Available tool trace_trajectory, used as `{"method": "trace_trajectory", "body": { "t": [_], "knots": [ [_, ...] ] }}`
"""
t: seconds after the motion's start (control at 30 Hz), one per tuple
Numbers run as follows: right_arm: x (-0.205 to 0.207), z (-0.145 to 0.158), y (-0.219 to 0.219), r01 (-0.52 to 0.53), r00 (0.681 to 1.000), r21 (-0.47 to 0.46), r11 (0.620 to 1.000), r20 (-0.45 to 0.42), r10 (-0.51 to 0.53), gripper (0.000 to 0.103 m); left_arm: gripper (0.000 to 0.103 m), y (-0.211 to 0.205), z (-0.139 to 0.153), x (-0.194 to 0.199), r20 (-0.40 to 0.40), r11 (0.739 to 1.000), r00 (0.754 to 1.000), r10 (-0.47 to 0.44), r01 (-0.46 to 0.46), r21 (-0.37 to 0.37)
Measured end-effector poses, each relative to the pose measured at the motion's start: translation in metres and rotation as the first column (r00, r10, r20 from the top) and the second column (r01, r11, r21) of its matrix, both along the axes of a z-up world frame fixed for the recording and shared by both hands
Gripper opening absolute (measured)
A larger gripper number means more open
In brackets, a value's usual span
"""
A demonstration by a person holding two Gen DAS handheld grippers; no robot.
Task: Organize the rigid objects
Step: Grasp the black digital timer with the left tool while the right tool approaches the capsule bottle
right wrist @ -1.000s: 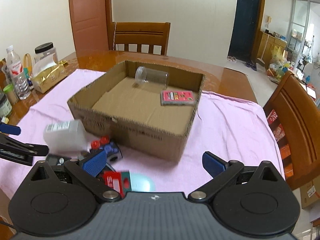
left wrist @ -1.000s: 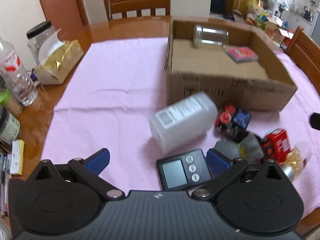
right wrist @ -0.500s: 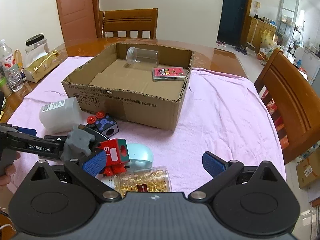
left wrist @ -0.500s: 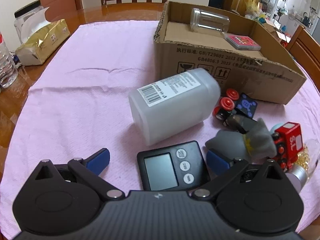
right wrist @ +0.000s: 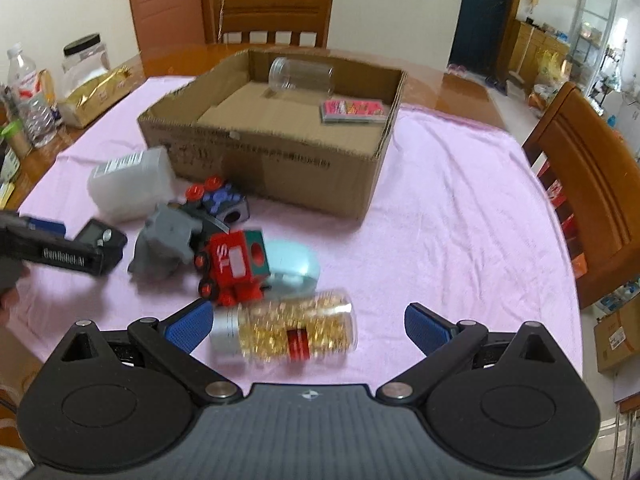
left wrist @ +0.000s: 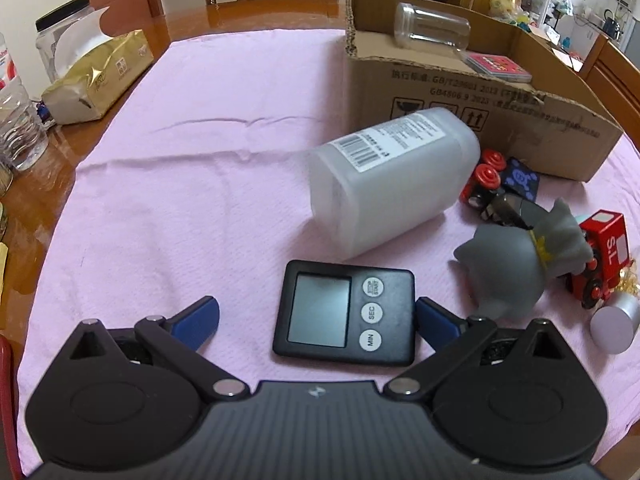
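On the pink cloth [left wrist: 180, 184] over the bench, the left claw [left wrist: 318, 318] is spread wide around the black timer [left wrist: 346, 312], its right pad touching the timer's edge and its left pad well clear. The white bottle [left wrist: 394, 180] lies beyond, then the grey toy [left wrist: 516, 264] and red train [right wrist: 234, 264]; further right, the released right claw [right wrist: 308, 326] brackets the gold-filled jar [right wrist: 288, 330], before the cardboard box [right wrist: 280, 160]

Gold-bead jar [right wrist: 294, 330] motion-blurred — mint object [right wrist: 296, 266] half hidden behind red toy train [right wrist: 234, 266].
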State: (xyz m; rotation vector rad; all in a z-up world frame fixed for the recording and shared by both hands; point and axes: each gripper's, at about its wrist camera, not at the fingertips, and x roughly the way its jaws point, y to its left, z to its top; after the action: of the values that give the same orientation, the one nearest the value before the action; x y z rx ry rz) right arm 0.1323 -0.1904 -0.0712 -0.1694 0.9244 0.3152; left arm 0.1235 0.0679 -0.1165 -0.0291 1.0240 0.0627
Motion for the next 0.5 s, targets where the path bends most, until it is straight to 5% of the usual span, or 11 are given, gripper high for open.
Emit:
{"method": "trace_trajectory", "body": {
  "t": [0.5],
  "knots": [
    [-0.009, -0.055, 0.005, -0.06, 0.991, -0.022, 0.998, -0.119, 0.057, 0.103, 0.103, 0.0, -0.001, 0.001, -0.011, 1.0, 1.0, 0.004, -0.004, 0.001]
  ]
}}
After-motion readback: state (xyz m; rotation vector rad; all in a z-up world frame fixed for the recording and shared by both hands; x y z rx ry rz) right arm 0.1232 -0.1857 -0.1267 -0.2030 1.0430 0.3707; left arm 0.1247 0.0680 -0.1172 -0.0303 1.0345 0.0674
